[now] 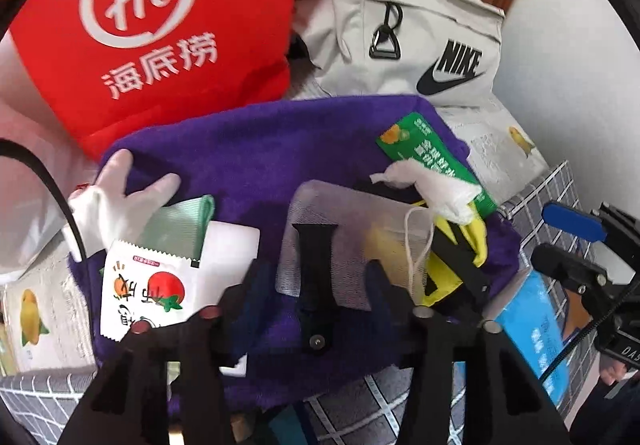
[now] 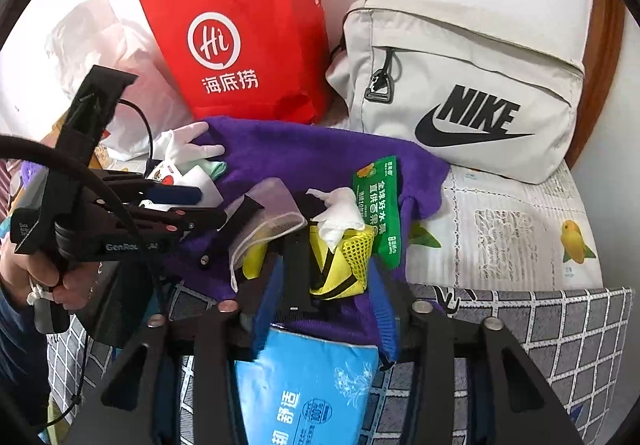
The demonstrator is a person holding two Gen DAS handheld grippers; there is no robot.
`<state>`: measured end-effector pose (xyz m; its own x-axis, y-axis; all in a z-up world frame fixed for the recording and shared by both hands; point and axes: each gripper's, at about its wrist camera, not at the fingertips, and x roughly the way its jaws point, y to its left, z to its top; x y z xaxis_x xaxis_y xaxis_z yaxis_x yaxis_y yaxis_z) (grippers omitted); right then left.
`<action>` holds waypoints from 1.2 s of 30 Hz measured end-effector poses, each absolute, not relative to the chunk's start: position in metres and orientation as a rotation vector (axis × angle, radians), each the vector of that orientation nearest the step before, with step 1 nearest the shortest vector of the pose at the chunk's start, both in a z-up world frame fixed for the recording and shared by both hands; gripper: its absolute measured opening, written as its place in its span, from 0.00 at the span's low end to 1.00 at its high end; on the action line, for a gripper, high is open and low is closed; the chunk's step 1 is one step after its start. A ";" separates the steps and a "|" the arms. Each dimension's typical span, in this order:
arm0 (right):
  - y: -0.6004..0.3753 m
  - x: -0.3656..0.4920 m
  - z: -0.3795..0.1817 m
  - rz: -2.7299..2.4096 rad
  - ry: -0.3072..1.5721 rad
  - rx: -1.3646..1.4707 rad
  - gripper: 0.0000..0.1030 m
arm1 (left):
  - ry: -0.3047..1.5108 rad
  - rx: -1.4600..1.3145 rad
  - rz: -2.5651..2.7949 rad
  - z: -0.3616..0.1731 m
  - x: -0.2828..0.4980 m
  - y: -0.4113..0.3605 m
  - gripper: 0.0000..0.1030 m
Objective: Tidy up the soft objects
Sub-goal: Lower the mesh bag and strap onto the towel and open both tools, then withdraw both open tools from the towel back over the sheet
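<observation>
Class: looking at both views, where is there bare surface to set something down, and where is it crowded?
Free: the fruit-print tablecloth between the Nike bag, purple cloth and checked fabric. Crowded: the purple cloth, piled with packets and gloves, red bag behind.

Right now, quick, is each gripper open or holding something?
Left gripper: open, holding nothing.
Right gripper: open, holding nothing.

1. The left gripper [image 2: 240, 211] is matte black, built of angular bars with small round screws and a blue tab on top.
2. White lettering marks its side, and a thick black cable arcs over it.
3. The right gripper [image 2: 324, 309] has black triangular arms with silver and copper-coloured round studs.
4. The hand [image 2: 38, 277] on the handle wears a dark blue sleeve.
</observation>
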<state>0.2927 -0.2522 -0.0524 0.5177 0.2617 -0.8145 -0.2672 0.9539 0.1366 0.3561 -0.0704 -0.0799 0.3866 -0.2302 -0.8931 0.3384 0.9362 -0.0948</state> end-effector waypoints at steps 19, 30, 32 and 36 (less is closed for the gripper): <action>-0.229 0.195 0.002 0.281 0.899 0.029 0.87 | 0.920 0.133 -0.188 0.010 0.211 -0.036 0.86; -0.217 0.121 0.024 0.268 0.879 0.029 0.94 | 0.827 0.094 -0.102 0.031 0.112 -0.032 0.90; -0.219 0.112 0.029 0.258 0.875 0.035 0.94 | 0.823 0.076 -0.098 0.033 0.099 -0.031 0.90; -0.217 0.094 0.037 0.243 0.866 0.011 0.95 | 0.806 0.037 -0.090 0.037 0.079 -0.028 0.90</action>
